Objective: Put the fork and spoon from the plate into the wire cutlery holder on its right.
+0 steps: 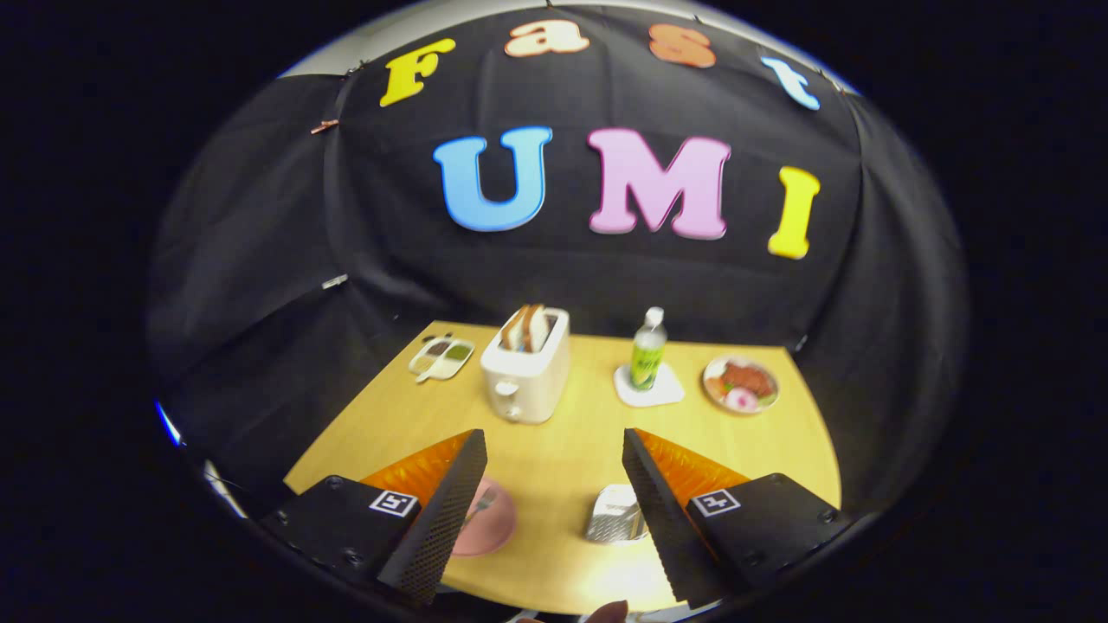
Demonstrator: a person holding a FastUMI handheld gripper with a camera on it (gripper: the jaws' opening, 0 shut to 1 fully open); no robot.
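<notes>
Wooden table [571, 450] below wide-spread, empty fingers [450, 493] (pink plate [489, 523] and wire holder [615, 515] between them)

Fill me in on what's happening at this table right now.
A person is holding a two-finger gripper above a wooden table, its fingers spread open and gripping nothing. Below them sit a pink plate with a fork on it and, to its right, a wire cutlery holder. No cutlery has been picked up yet. Beyond the fingers stand a toaster with bread in it, a green bottle on a coaster, a condiment tray and a plate of food.
</notes>
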